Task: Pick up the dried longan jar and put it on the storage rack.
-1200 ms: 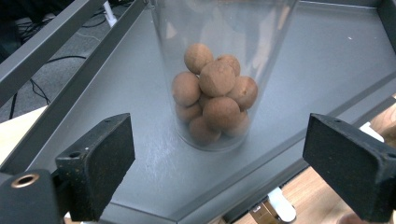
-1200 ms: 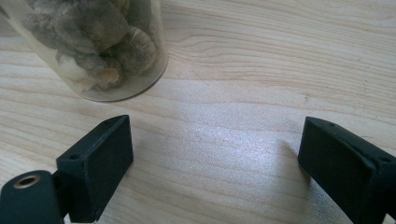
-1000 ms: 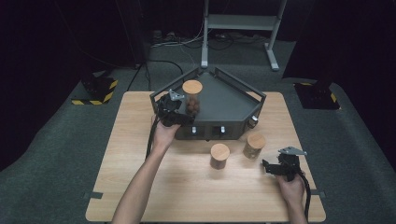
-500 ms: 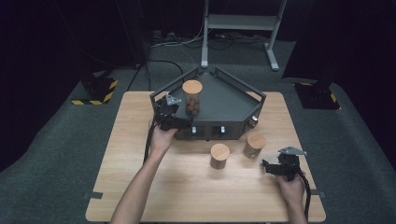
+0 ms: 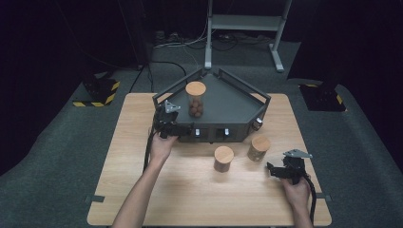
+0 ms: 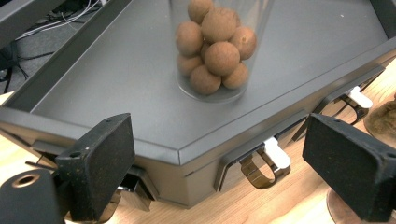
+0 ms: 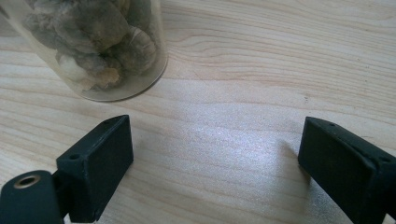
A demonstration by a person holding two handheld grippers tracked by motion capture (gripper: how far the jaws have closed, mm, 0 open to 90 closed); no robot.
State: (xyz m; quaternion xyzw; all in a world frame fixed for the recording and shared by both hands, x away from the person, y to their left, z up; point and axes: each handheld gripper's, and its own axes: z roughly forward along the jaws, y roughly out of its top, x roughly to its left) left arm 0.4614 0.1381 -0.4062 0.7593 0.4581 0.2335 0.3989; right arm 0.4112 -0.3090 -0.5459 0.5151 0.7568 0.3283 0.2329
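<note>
the left gripper (image 5: 167, 124) had its fingers (image 6: 100, 161) apart with nothing between them, hanging at the front-left edge of the dark tray (image 5: 237, 102). in the left gripper view the tray's rim ran across just ahead of the pads, and beyond that rim stood the jar of brown balls (image 6: 215, 44), upright on the tray floor, its long axis vertical. so that jar lay straight ahead of the left fingers and a bit higher, near but not touching (a clasp on the tray's front wall (image 6: 264, 163) sat below, between the two pads).

the right gripper (image 5: 285, 168) rested low over the tabletop (image 5: 142, 190) near the person's right corner, its fingers (image 7: 100, 161) also apart and empty. in the right gripper view a jar of pale lumps (image 7: 100, 46) stood ahead and off to the left of the gap, not in line with it.

from the high view two cork-lidded jars stood in front of the tray: the nearer jar (image 5: 224, 158) in the middle and a second jar (image 5: 259, 148) beside it, toward the right hand. i would judge the right hand the nearer one to those two, and the left hand plainly nearer the jar in the tray. any grab there would need the fingers lifted over the rim first.
</note>
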